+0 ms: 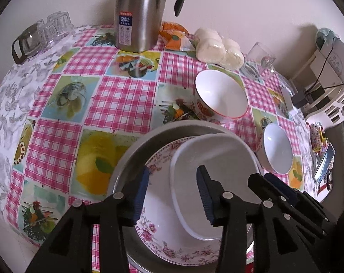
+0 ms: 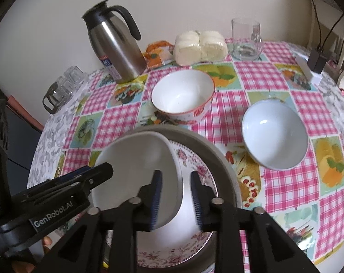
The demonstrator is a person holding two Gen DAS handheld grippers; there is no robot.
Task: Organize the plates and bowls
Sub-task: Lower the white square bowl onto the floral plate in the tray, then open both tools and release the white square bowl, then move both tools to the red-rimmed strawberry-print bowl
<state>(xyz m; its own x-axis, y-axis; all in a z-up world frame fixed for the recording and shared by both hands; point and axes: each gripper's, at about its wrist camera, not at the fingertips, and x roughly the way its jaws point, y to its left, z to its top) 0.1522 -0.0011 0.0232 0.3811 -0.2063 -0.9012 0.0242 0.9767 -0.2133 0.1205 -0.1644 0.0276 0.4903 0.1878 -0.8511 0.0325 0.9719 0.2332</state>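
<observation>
Both your left gripper and right gripper stand released, jaws straddling the white dish's rim atop the floral plate.

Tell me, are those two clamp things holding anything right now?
Nothing is held. Each hand-held gripper, left and right, stands open astride the white dish's rim, pads not pressing it.

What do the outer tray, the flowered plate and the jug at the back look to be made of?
Outer tray: dull grey metal, matte, likely steel or aluminium. Flowered plate: glazed ceramic or melamine, glossy white with a printed pink rose rim. Jug: brushed stainless steel with streaky reflections and a black, probably plastic, handle.
</observation>
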